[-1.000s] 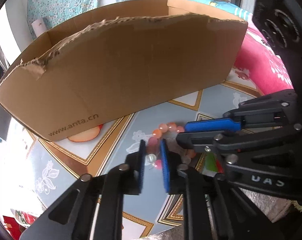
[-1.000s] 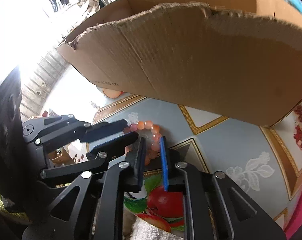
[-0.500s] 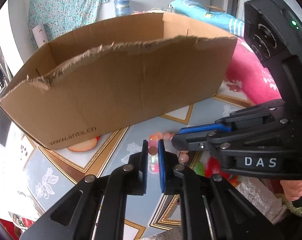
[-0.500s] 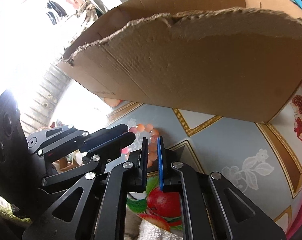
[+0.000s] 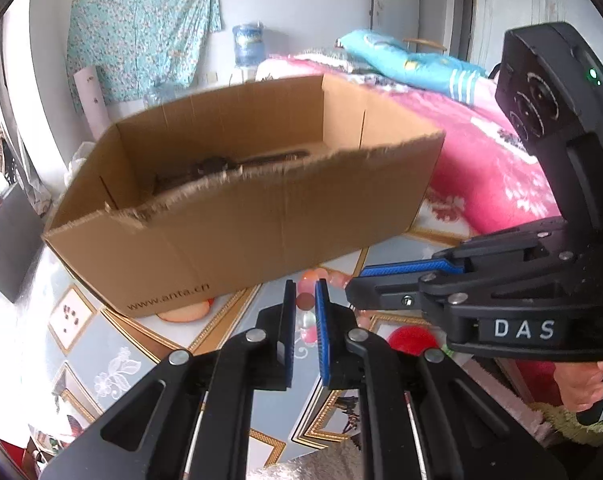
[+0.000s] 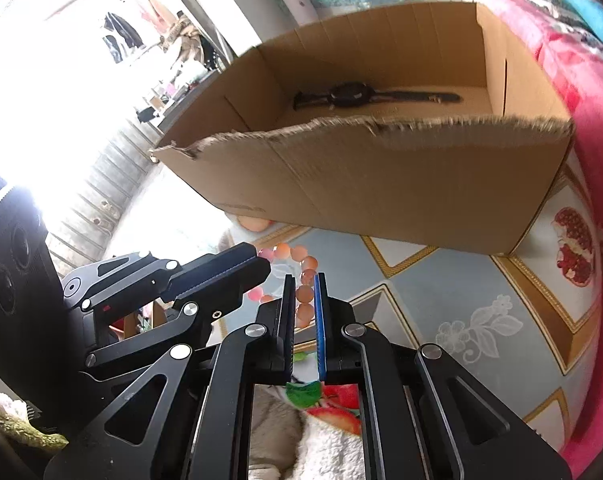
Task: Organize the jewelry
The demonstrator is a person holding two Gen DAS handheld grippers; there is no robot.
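Observation:
A bracelet of pink and orange beads [image 5: 304, 301] hangs between both grippers, just in front of a brown cardboard box [image 5: 241, 232]. My left gripper [image 5: 304, 300] is shut on a few of its beads. My right gripper [image 6: 303, 292] is shut on another stretch of the bracelet [image 6: 304, 294]. The two point toward each other: the right gripper [image 5: 357, 284] comes in from the right, the left gripper [image 6: 261, 268] from the left. Inside the box [image 6: 381, 184] lies a black wristwatch [image 6: 349, 94], blurred in the left wrist view [image 5: 209, 166].
The box stands on a table with a blue, gold-bordered fruit-print cloth [image 6: 461, 292]. Pink bedding [image 5: 481, 160] lies to the right. A white towel [image 6: 329, 452] sits under the right gripper. A person's hand [image 5: 581, 384] holds the right gripper.
Both grippers have risen with the bracelet, and their jaws have narrowed onto the beads. The inside of the box and the watch have come into view.

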